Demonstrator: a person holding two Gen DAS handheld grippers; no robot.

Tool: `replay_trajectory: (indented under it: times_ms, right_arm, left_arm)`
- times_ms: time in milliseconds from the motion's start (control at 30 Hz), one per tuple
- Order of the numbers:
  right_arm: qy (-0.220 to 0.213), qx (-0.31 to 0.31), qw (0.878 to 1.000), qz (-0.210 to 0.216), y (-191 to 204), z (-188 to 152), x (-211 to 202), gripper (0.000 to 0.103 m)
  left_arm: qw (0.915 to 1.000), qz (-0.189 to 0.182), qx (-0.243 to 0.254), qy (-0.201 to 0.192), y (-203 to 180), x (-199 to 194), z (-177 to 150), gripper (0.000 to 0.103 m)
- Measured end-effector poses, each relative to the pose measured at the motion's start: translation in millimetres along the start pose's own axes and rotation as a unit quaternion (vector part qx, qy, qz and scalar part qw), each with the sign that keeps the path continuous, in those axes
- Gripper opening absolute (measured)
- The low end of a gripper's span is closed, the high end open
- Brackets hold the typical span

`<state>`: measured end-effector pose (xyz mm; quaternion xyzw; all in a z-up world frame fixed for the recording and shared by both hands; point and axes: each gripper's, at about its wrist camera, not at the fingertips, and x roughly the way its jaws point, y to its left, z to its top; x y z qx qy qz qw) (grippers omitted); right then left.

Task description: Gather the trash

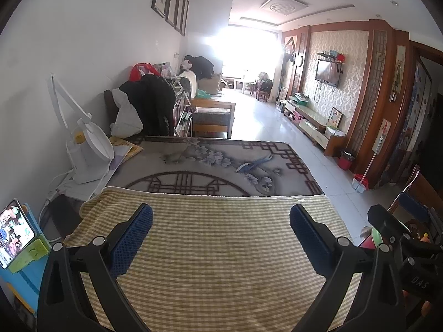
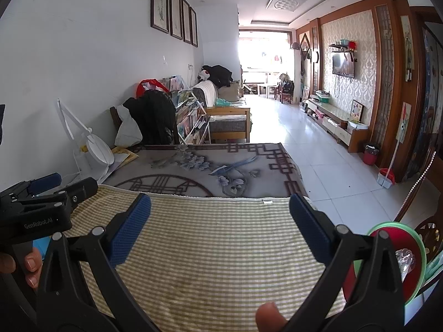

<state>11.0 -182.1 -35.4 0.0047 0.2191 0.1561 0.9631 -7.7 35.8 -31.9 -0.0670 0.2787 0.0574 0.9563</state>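
Observation:
My left gripper (image 1: 221, 221) is open and empty above a yellow checked cloth (image 1: 216, 249) on the table. My right gripper (image 2: 220, 213) is open and empty over the same cloth (image 2: 216, 249). A red bin with a green rim (image 2: 398, 260) stands off the table's right side, with a crumpled clear wrapper (image 2: 405, 260) inside it. The bin's edge shows in the left wrist view (image 1: 372, 238) behind the right gripper's body (image 1: 393, 227). The left gripper's body (image 2: 41, 204) shows at the left of the right wrist view.
The table carries a flowered mat (image 1: 221, 163), a white desk lamp (image 1: 88, 149), books (image 1: 124, 146) and a phone on a stand (image 1: 13, 232) at the left. A chair with dark coats (image 2: 149, 116) stands behind the table. Tiled floor (image 2: 318, 166) lies to the right.

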Motion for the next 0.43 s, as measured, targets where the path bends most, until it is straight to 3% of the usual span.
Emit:
replay_trajectory:
  times_ms: [233,433]
  right_arm:
    - [0.034,0.003,0.999,-0.008,-6.6,-17.8,30.0,0.098]
    - [0.159,0.016,0.986,-0.038,-44.0,-82.6,107.7,0.098]
  left_arm:
    - [0.9999,0.010,0.010,0.007,3.0,8.1,-3.0,0.095]
    - [0.9984,0.025,-0.013,0.049,27.2,21.6,-15.1,0.095]
